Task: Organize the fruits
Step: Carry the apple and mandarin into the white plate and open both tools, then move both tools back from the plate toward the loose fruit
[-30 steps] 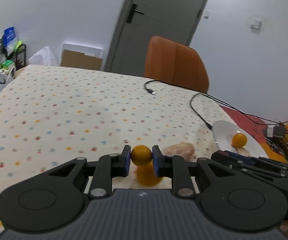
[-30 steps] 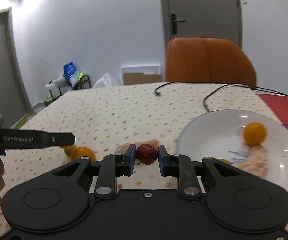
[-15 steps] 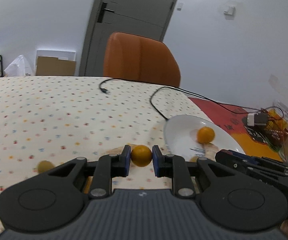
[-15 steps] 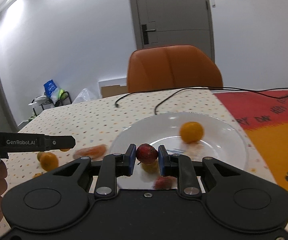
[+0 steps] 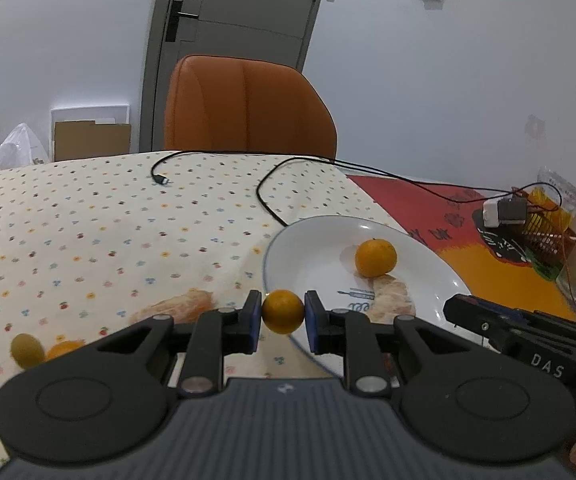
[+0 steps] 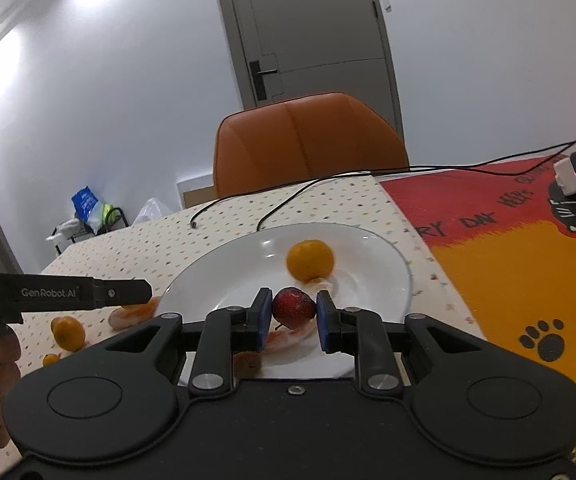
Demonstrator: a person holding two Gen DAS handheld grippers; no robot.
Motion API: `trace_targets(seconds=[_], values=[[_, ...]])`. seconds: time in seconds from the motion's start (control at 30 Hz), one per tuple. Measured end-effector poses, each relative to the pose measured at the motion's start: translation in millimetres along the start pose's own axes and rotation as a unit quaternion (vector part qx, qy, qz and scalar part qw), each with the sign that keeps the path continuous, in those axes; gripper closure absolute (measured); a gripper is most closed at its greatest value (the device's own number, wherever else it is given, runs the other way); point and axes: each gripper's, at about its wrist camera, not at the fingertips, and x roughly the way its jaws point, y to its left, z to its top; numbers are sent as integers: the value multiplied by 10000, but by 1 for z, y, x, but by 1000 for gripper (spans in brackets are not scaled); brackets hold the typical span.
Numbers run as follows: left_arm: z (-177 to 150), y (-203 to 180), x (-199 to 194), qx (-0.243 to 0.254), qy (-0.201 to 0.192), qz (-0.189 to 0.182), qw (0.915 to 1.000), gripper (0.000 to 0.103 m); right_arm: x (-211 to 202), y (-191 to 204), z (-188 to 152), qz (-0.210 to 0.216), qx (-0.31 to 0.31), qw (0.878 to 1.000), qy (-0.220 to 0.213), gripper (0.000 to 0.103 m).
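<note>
Left wrist view: the left gripper [image 5: 283, 322] clamps a small round orange fruit [image 5: 283, 311] between its blue pads [image 5: 252, 320], jaws closed on the smooth peel. The fruit hangs over the near-left rim of a round glossy white plate [image 5: 312, 264]. The plate carries a larger dimpled orange mandarin [image 5: 376, 258] and a pale peeled citrus piece [image 5: 392, 298] just beside it. On the dotted cream tablecloth [image 5: 87, 232], left of the plate, lies another peeled citrus piece [image 5: 177, 306]; further left, a small yellow-green oval fruit [image 5: 27, 350] touches an orange fruit [image 5: 63, 349]. A thin black cable [image 5: 271, 200] loops across the cloth.

Right wrist view: the right gripper [image 6: 292, 318] grips a small dark red fruit [image 6: 294, 307], jaws closed on it above the plate's near half. Behind it sits the mandarin [image 6: 310, 260]. Left of the plate, the left gripper's black finger [image 6: 87, 293] extends level. Two orange fruits [image 6: 67, 332] rest on the cloth below it.
</note>
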Motion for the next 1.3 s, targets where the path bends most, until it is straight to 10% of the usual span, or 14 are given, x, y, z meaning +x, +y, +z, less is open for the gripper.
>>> trace_targets(seconds=[0.5, 0.63, 0.73, 1.3], values=[[17, -40, 36, 301, 117, 89, 9994, 82, 6, -38, 5, 414, 290, 9987, -51, 81], [22, -46, 46, 288, 42, 206, 9994, 77, 14, -41, 8, 447, 313, 9985, 20, 40], [27, -40, 48, 60, 78, 336, 9994, 77, 20, -41, 10, 521, 201, 9984, 46, 40], [19, 33, -20, -646, -366, 1485, 9861, 25, 26, -3, 24, 722, -516, 9956, 290, 18]])
